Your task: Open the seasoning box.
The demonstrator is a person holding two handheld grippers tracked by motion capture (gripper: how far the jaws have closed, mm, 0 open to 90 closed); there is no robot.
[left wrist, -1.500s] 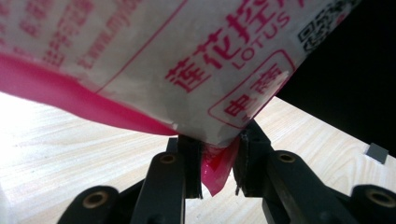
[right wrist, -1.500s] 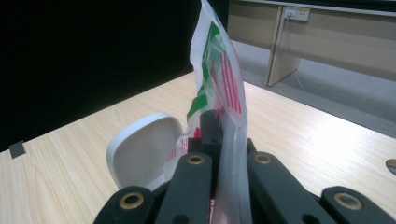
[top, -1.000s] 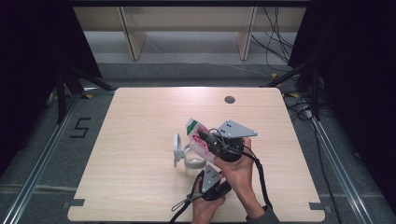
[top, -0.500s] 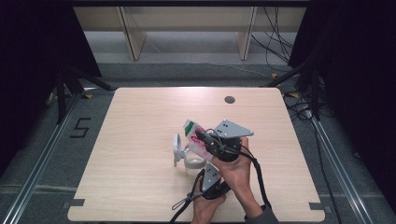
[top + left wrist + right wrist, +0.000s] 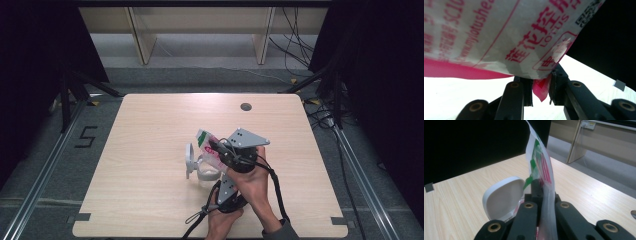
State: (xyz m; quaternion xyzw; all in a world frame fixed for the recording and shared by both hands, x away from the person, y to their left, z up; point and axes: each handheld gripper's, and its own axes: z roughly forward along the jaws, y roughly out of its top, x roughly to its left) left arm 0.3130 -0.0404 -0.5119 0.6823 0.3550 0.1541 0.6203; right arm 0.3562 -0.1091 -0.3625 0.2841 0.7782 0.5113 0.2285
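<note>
A white plastic packet (image 5: 204, 139) with pink print and a green corner is held up over the middle of the table. My right gripper (image 5: 218, 148), with its grey plate on top, is shut on the packet's edge (image 5: 543, 173). In the right gripper view the film stands upright between the jaws of my right gripper (image 5: 541, 193). My left gripper (image 5: 220, 172) comes from below and is shut on the packet's pink lower corner (image 5: 541, 91). In the left gripper view my left gripper (image 5: 541, 83) pinches that corner while the printed face (image 5: 499, 32) spreads above. A white round container (image 5: 204, 169) with its lid (image 5: 190, 156) tipped open sits just left of both grippers.
The light wooden table (image 5: 150, 125) has a dark cable hole (image 5: 245, 106) near its far edge. Black cables trail from the grippers toward the near edge (image 5: 200, 220). Shelving legs and floor cables lie beyond the table.
</note>
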